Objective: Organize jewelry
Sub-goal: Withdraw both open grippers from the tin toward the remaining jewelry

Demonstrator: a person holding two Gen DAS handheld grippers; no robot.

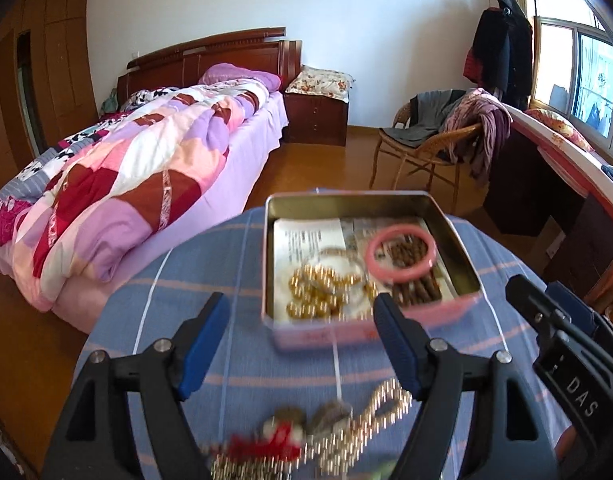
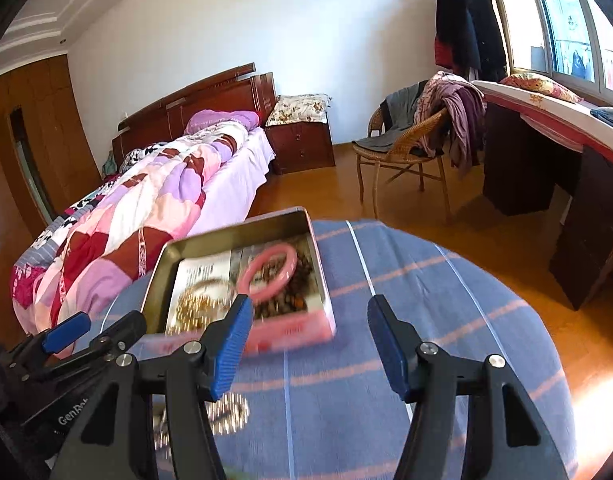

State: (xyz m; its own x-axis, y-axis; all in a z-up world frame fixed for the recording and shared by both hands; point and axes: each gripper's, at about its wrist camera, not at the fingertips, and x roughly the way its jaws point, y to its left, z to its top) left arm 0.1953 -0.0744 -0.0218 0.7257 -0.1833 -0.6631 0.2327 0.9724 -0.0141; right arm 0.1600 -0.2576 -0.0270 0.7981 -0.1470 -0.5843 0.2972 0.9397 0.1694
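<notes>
A bed (image 1: 154, 152) with a patchwork quilt (image 1: 118, 184) is seen left; a wicker chair (image 1: 422, 148) draped with clothes (image 1: 482, 124) right; a window (image 1: 578, 76) beyond.

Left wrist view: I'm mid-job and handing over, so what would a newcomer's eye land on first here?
First, the open tin box on the blue striped cloth, holding a pink bangle, gold beads and brown beads. Next, a blurred heap of loose chains with a red piece lies on the cloth nearer the camera, below the open left gripper. Behind, a bed with a patchwork quilt fills the left.
</notes>
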